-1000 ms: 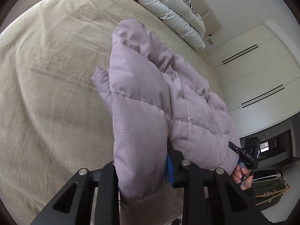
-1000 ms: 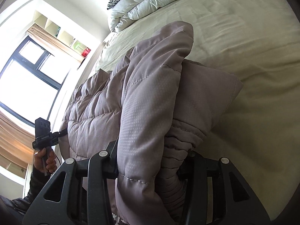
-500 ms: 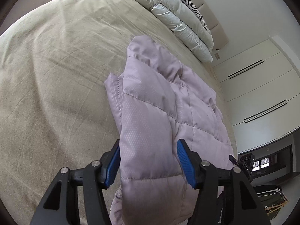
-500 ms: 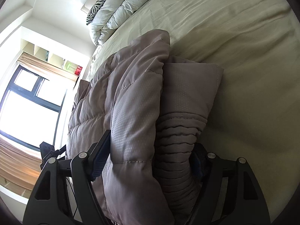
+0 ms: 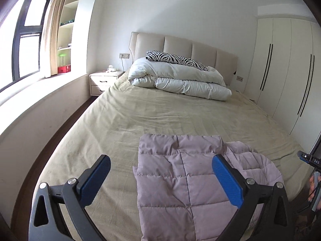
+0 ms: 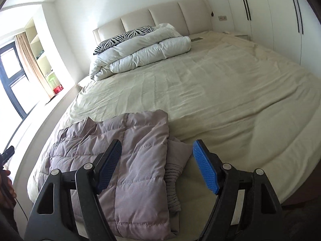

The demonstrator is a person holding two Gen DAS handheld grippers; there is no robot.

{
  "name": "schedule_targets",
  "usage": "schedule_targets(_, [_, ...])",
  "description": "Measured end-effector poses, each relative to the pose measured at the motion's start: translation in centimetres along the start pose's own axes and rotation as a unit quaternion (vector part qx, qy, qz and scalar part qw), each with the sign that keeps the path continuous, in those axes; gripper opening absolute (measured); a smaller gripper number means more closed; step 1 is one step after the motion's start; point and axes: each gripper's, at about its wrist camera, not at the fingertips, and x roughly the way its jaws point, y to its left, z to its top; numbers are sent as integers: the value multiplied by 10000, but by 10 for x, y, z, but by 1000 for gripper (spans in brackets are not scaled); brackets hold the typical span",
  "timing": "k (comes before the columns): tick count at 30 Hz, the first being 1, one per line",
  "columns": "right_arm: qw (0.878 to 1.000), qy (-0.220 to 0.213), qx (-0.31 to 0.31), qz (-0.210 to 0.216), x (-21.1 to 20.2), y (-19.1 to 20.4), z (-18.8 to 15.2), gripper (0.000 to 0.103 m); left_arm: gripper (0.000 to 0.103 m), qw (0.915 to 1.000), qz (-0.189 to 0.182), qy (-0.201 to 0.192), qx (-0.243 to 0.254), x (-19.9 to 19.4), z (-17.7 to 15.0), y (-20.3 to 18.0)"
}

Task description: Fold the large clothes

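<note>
A mauve quilted puffer jacket (image 5: pixel 180 180) lies folded into a flat rectangle at the foot of the beige bed (image 5: pixel 150 116). It also shows in the right wrist view (image 6: pixel 130 160), with a ribbed cuff (image 6: pixel 173 172) sticking out at its right side. My left gripper (image 5: pixel 160 170) is open and empty, held above the jacket's near edge. My right gripper (image 6: pixel 157 160) is open and empty, above the jacket's right part and the cuff. Neither touches the jacket.
A rolled white duvet (image 5: pixel 178 80) and a zebra-print pillow (image 5: pixel 176 58) lie at the padded headboard (image 5: pixel 180 46). A nightstand (image 5: pixel 104 80) and a window ledge are on the left, and white wardrobes (image 5: pixel 284 76) on the right. The bed sheet (image 6: pixel 220 84) stretches beyond the jacket.
Both grippers opened, let go of the jacket and pulled back and up. The jacket now lies flat and folded on the bed.
</note>
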Motion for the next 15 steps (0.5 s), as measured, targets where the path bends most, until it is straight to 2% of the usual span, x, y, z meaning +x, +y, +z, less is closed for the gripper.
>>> schedule_targets(3, [9970, -695, -275, -176, -35, 31, 12, 87, 103, 9974, 385, -499, 351, -27, 11, -27])
schedule_targets(4, [9950, -921, -303, -230, -46, 40, 15, 91, 103, 9947, 644, -672, 431, -37, 14, -36])
schedule_targets(6, [9892, -1374, -278, -436, -68, 59, 21, 101, 103, 9846, 1191, -1121, 612, -55, 16, -52])
schedule_targets(7, [9857, -1575, -230, -557, -77, 66, 21, 103, 103, 9797, 1401, -1260, 685, -63, 17, -59])
schedule_targets(9, [9814, -1773, -172, -713, -96, 80, 26, 103, 103, 9803, 1433, -1190, 665, -68, 23, -65])
schedule_targets(11, [9829, -1753, -242, -505, -109, 93, 32, 103, 103, 9867, 1213, -939, 545, -69, 27, -68])
schedule_targets(13, [9859, -1628, -237, -307, -121, 104, 36, 103, 103, 9888, 1227, -671, 520, -66, 28, -75])
schedule_targets(15, [9915, -1238, -296, -269, -130, 118, 38, 103, 103, 9913, 1163, -381, 481, -63, 27, -81])
